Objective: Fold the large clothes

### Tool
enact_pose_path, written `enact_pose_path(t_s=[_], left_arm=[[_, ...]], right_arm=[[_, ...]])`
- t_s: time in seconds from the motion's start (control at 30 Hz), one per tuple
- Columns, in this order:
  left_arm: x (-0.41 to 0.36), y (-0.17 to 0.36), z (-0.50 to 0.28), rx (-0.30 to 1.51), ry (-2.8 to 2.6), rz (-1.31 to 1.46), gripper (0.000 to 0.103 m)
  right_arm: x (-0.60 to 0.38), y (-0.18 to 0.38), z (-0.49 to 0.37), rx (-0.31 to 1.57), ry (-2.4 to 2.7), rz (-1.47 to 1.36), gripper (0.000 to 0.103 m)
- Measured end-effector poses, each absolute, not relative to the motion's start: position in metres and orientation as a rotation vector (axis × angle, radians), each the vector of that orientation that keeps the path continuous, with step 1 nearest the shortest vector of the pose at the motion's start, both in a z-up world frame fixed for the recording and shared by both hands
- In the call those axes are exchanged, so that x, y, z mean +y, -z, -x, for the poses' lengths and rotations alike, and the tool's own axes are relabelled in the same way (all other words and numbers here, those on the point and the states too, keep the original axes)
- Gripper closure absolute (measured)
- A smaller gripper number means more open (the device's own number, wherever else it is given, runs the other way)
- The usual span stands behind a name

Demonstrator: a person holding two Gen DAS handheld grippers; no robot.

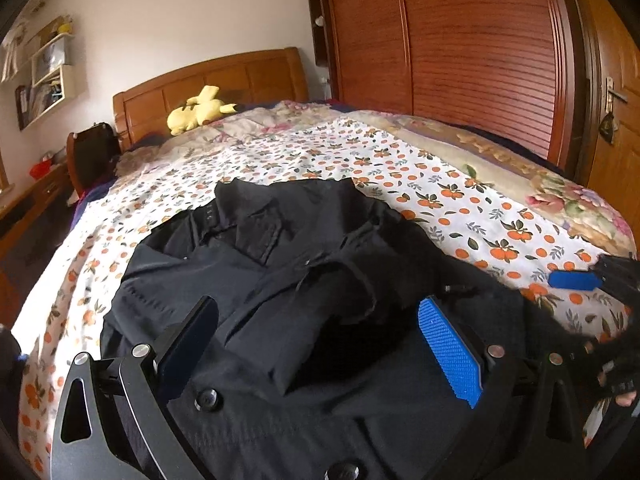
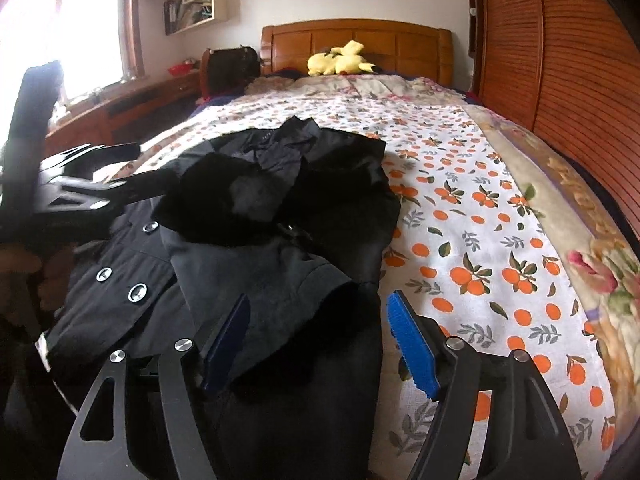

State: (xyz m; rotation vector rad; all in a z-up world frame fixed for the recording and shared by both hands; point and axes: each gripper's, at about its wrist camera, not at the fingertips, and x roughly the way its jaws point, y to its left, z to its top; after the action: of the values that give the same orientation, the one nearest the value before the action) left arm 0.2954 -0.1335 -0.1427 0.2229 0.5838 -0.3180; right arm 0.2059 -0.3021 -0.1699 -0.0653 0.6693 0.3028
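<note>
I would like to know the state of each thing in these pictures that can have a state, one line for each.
Black coat: lying on the bed, sleeves laid across its front, not yet folded flat.
Left gripper: open, over the coat, holding nothing.
Right gripper: open, a sleeve cuff between its fingers, not pinched.
Wardrobe doors: shut.
Yellow plush toy: lying by the headboard.

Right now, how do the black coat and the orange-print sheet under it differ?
The black coat is plain dark cloth with round metal buttons; the orange-print sheet is white with oranges and leaves. The coat lies bunched, its sleeves folded over its body; the sheet lies spread fairly flat. The coat covers only the near part of the bed; the sheet runs on toward the headboard. Both are fabric lying on the bed, and neither is gripped.
</note>
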Motion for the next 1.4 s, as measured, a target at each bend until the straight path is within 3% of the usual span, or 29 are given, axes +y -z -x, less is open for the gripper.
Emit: enact_pose_path(t_s=[0.1,0.37,0.43,0.5,0.57,0.9,1.17,1.4], left_arm=[[-0.148,0.137,-0.307,0.6,0.322,-0.234,0.004],[-0.175,0.148,-0.336,0.733,0.305,-0.293,0.024],[-0.178,0.152,-0.342,0.761,0.304,-0.299,0.036],[-0.177,0.155,-0.347,0.8,0.322,-0.294,0.073],[-0.173,0.153,-0.346,0.803,0.323,-0.29,0.092],[-0.121,0.116,-0.31,0.678,0.25,-0.274,0.093],[-0.067,0.127,-0.287,0.683,0.208,-0.27,0.089],[-0.019,0.151,-0.27,0.711,0.165,-0.22,0.072]], right_arm=[[-0.307,0.168,-0.205,0.662,-0.312,0.051,0.035],[-0.322,0.165,-0.204,0.647,-0.323,0.014,0.035],[-0.324,0.163,-0.204,0.645,-0.321,0.008,0.035],[-0.326,0.162,-0.204,0.642,-0.319,0.002,0.035],[-0.327,0.161,-0.205,0.636,-0.319,-0.002,0.035],[-0.305,0.156,-0.214,0.634,-0.348,0.021,0.035],[-0.267,0.147,-0.227,0.613,-0.374,0.041,0.035],[-0.24,0.154,-0.24,0.641,-0.385,0.072,0.035]])
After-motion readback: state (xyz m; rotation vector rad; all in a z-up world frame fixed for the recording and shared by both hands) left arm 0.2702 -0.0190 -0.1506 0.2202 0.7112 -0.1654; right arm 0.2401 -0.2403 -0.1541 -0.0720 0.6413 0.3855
